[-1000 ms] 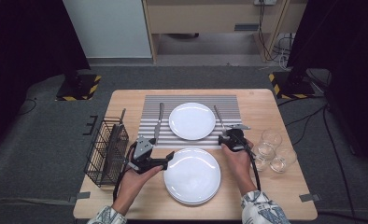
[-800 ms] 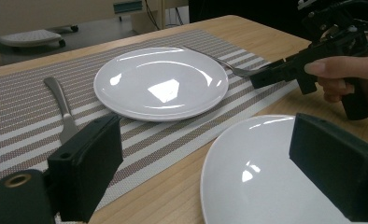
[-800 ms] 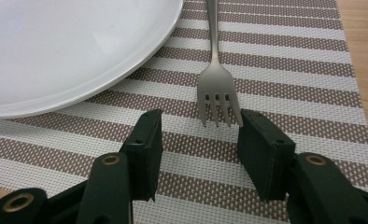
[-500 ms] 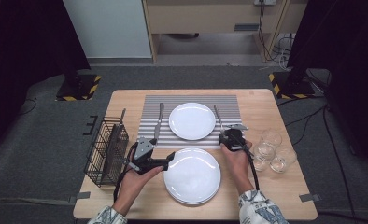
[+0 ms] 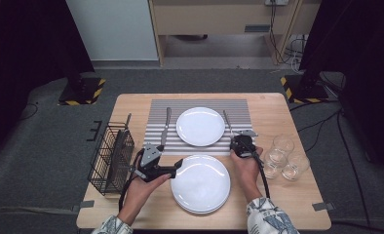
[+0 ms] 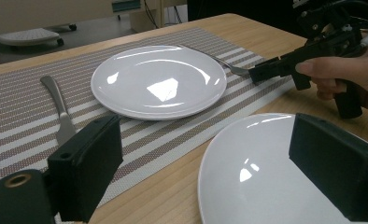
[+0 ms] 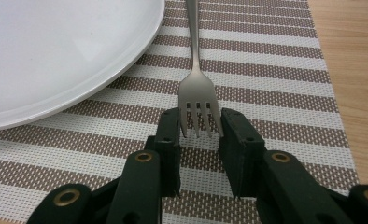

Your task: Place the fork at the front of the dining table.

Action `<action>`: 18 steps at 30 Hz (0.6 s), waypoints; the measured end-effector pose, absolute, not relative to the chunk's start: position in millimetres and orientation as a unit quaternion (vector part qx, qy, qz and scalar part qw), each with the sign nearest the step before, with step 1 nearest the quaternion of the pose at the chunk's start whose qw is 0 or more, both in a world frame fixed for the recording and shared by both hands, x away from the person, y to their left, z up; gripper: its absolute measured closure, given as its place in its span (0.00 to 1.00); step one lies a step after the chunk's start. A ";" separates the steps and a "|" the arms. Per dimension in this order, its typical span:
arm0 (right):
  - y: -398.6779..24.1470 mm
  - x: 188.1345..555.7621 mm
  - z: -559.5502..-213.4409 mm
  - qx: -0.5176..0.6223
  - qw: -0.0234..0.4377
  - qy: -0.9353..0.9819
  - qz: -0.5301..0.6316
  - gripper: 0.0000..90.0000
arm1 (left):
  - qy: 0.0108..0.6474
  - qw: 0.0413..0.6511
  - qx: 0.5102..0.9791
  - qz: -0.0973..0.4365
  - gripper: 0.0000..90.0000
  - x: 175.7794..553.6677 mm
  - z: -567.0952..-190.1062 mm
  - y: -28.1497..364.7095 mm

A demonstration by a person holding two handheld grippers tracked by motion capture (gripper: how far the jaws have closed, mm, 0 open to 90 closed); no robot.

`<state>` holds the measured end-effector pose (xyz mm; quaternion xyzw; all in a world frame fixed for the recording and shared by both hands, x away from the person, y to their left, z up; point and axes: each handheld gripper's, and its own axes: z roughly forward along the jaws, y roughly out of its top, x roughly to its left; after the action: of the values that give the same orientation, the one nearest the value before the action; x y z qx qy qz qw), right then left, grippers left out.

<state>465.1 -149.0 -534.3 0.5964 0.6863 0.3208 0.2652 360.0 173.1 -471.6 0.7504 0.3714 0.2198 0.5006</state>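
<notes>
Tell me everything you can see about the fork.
The fork looks like plain silver metal, with four tines and a slim handle. It lies flat on the striped mat, just right of the far plate, tines toward the person. The right gripper has its jaws on either side of the tines; they have just been closing and seem to touch the outer tines. Whether they press firmly is hard to tell. The fork is not yet lifted.

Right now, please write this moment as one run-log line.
right gripper: jaws just closing onto fork tines | left gripper: open at near plate | fork flat on placemat
</notes>
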 end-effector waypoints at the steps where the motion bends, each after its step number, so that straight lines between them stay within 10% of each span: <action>1: -148.9 465.0 -534.4 0.596 0.266 0.686 0.321 0.77 | 0.372 0.501 0.750 0.220 0.10 360.1 -471.7 173.1; 18: -144.3 460.3 -534.9 0.608 0.274 0.670 0.326 0.77 | 0.371 0.501 0.750 0.220 0.10 360.1 -471.7 172.7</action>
<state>460.3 -144.3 -534.9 0.6081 0.6700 0.3258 0.2742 360.1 172.7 -471.7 0.7501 0.3712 0.2197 0.5013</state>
